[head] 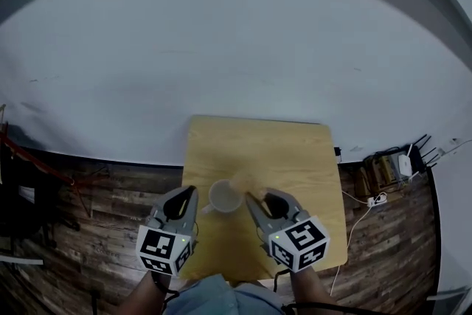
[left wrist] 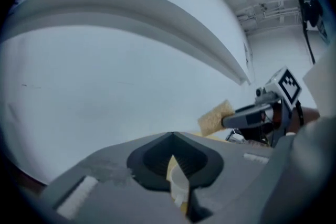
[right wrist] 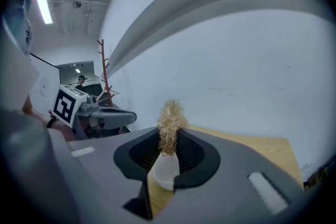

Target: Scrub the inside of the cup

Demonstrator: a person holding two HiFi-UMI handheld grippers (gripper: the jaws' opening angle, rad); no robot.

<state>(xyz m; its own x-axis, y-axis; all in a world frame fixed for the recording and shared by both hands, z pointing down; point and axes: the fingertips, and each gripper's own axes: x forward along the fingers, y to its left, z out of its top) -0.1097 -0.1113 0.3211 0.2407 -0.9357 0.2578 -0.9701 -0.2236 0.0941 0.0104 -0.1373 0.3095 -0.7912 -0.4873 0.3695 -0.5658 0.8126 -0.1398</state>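
A white cup [head: 223,197] stands upright on the small wooden table [head: 287,151], handle pointing toward my left gripper [head: 190,192]. That gripper is shut, its tips meeting just left of the handle; a sliver of the cup [left wrist: 179,183] shows through the slit behind its tips [left wrist: 172,136]. I cannot tell whether it touches the handle. My right gripper [head: 254,197] is shut on a tan fibrous scrubber [right wrist: 170,120], which sticks up from between its jaws [right wrist: 169,139]. The scrubber [head: 242,181] hovers over the cup's right rim. The cup [right wrist: 165,170] lies below it.
The table stands against a white wall on a dark plank floor. A power strip with cables [head: 376,199] and boxes [head: 380,170] lie on the floor to the right. A coat stand [right wrist: 103,68] and a person [right wrist: 81,80] are far off to the left.
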